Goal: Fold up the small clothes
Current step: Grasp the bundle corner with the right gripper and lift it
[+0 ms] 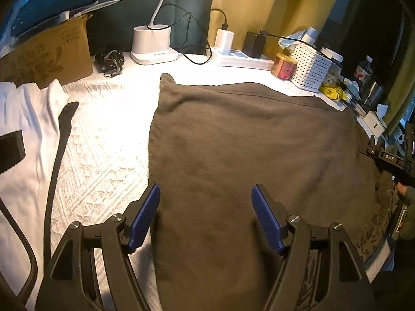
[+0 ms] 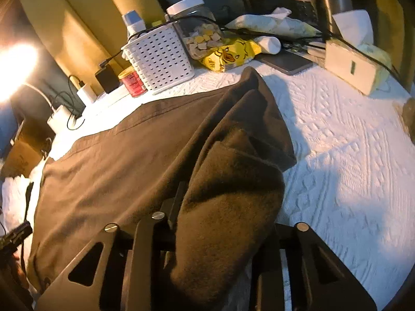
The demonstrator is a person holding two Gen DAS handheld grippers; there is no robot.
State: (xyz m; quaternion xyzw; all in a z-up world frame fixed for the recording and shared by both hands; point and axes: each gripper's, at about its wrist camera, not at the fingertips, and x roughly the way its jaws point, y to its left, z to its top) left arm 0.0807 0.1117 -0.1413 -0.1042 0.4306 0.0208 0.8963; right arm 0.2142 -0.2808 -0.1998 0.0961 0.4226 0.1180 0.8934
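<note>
A brown garment lies spread flat on the white textured cover. My left gripper hovers open over the garment's near left edge, its blue pads apart with nothing pinched. In the right wrist view the garment's right side is lifted and bunched into a fold. That bunch runs into my right gripper and hides its fingertips; the jaws look shut on the cloth. The rest of the garment stays flat. A white garment lies at the far left.
Along the back edge stand a cardboard box, a white lamp base, a power strip, a red can and a white basket. A jar, a yellow packet and a tissue box crowd the right.
</note>
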